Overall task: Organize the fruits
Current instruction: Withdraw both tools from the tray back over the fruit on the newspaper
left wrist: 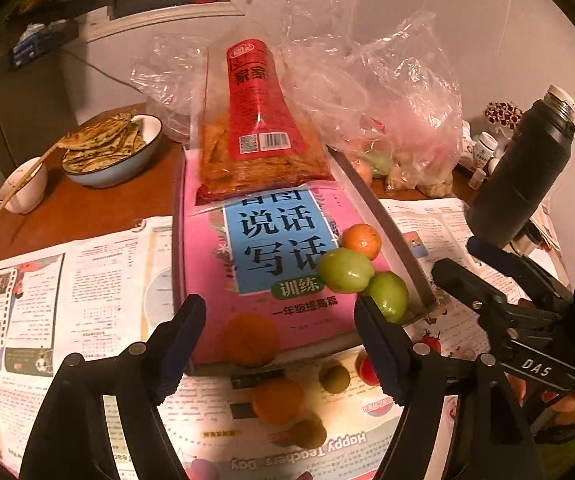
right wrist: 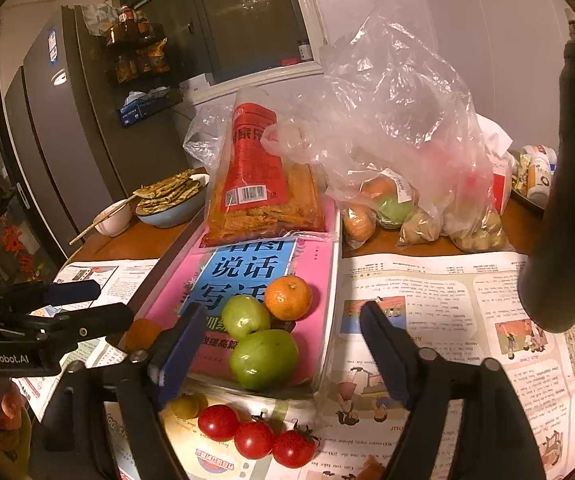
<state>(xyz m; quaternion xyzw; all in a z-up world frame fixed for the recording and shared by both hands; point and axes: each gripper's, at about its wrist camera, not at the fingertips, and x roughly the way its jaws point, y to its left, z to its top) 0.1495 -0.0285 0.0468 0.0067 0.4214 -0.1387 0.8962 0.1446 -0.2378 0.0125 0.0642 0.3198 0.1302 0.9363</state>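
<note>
An orange [left wrist: 361, 241] [right wrist: 288, 297] and two green fruits [left wrist: 345, 270] [right wrist: 263, 358] lie together on a pink book [left wrist: 207, 272] inside a clear tray [left wrist: 403, 240]. On the newspaper in front lie three cherry tomatoes [right wrist: 253, 439], a yellow-green fruit [right wrist: 185, 406] and another orange [left wrist: 277, 400] [right wrist: 141, 334]. My left gripper [left wrist: 281, 340] [right wrist: 111, 303] hangs open over the tray's near left end, one pad beside a green fruit [left wrist: 387, 295]. My right gripper [right wrist: 281, 312] [left wrist: 453, 258] stands open above the fruit cluster, its pads clear of it.
A red-labelled snack bag [left wrist: 259, 120] lies on the book's far end. Clear bags of produce [right wrist: 399, 200] sit behind, a black flask [left wrist: 527, 168] at right, a bowl of flatbread [left wrist: 111, 152] and a small white bowl [left wrist: 23, 188] at left. Newspaper [right wrist: 447, 320] covers the wooden table.
</note>
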